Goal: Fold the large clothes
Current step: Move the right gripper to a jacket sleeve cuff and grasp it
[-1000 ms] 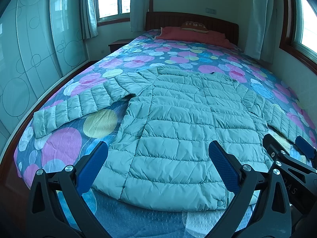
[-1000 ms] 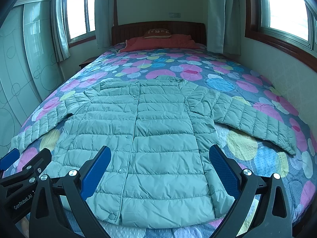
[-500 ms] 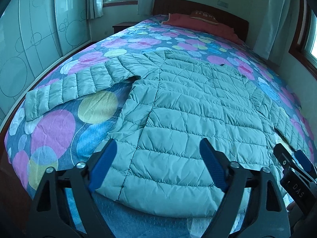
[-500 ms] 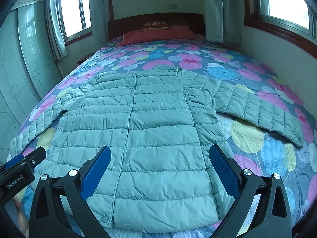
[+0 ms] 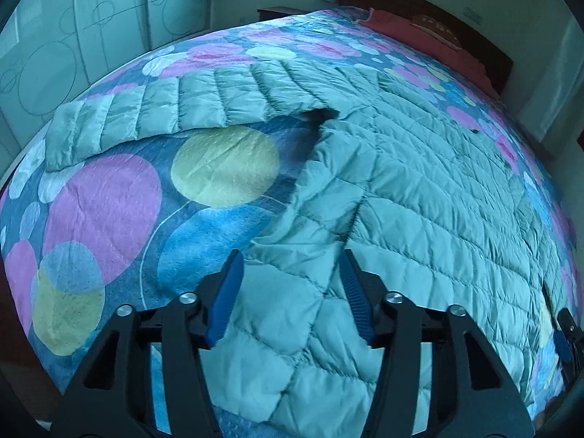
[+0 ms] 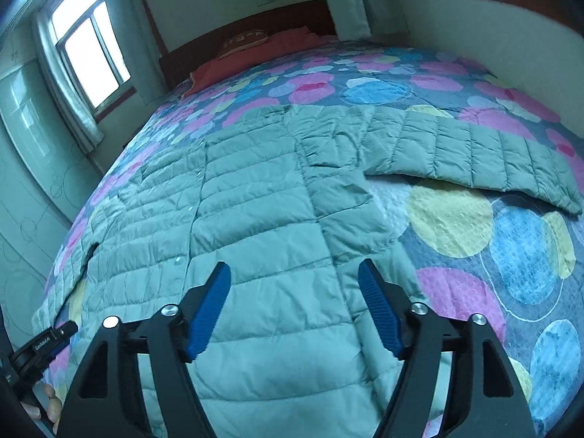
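Note:
A pale green quilted puffer jacket (image 5: pixel 419 189) lies flat on the bed, front up, sleeves spread out. My left gripper (image 5: pixel 292 273) is open, low over the jacket's left side edge near the hem, with fabric between its blue pads. The left sleeve (image 5: pixel 175 109) stretches away to the left. My right gripper (image 6: pixel 294 284) is open over the jacket's (image 6: pixel 255 219) right side edge near the hem. The right sleeve (image 6: pixel 474 149) stretches to the right. The other gripper shows at each view's edge.
The bed has a quilt with coloured circles (image 5: pixel 106 200). A red pillow (image 6: pixel 255 54) lies by the dark headboard. A wardrobe with glass doors (image 5: pixel 54 54) stands on the left, a wall on the right (image 6: pixel 474 43).
Both grippers have dropped down and forward onto the jacket's side edges near the hem. Their jaws have narrowed somewhat. The jacket lies as before.

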A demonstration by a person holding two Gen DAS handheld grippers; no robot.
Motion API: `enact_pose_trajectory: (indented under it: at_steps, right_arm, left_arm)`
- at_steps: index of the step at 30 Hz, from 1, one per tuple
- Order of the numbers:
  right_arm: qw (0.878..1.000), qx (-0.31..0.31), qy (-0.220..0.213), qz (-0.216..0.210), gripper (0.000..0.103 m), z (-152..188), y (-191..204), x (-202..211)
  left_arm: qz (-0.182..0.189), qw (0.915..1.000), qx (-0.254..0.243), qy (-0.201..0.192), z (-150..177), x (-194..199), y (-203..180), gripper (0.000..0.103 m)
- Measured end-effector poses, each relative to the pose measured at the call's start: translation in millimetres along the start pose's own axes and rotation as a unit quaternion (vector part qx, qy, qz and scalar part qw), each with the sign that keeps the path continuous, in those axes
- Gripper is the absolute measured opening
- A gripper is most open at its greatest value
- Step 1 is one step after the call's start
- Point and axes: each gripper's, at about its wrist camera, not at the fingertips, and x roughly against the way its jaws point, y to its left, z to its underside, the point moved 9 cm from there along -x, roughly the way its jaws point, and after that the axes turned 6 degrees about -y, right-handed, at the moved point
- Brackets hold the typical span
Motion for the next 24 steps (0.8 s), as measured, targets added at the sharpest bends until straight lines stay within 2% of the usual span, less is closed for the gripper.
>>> enact_pose_trajectory:
  at_steps: [3, 6, 11, 18, 20, 22, 24]
  right_arm:
    - [0.998, -0.058, -0.014, 0.004, 0.074, -15, -42, -4]
    - [0.991, -0.131, -0.029, 0.017, 0.074, -26, -94, -7]
    - [0.969, -0.233, -0.062, 0.052, 0.074, -36, -181, -8]
    - [0.927, -0.356, -0.107, 0.048, 0.074, -43, -258, -21]
    - [0.916, -0.377, -0.132, 0.039, 0.074, -51, -269, -23]
    - [0.906, -0.391, -0.154, 0.042, 0.074, -58, -279, -23]
    - [0.896, -0.407, -0.175, 0.045, 0.074, -64, -289, -23]
  left_arm:
    - [-0.005, 0.9985, 0.053, 0.004, -5, -9, 25, 0.075]
    - [-0.016, 0.9939, 0.109, 0.013, -5, -18, 50, 0.076]
    - [-0.078, 0.9816, 0.174, -0.005, -2, -22, 95, 0.076]
    - [-0.142, 0.975, 0.168, -0.031, -7, -26, 117, 0.076]
    - [-0.172, 0.9724, 0.154, -0.036, -8, -27, 120, 0.076]
    - [-0.219, 0.9655, 0.136, -0.035, -7, -27, 128, 0.077]
    - [-0.233, 0.9624, 0.137, -0.03, -5, -30, 134, 0.079]
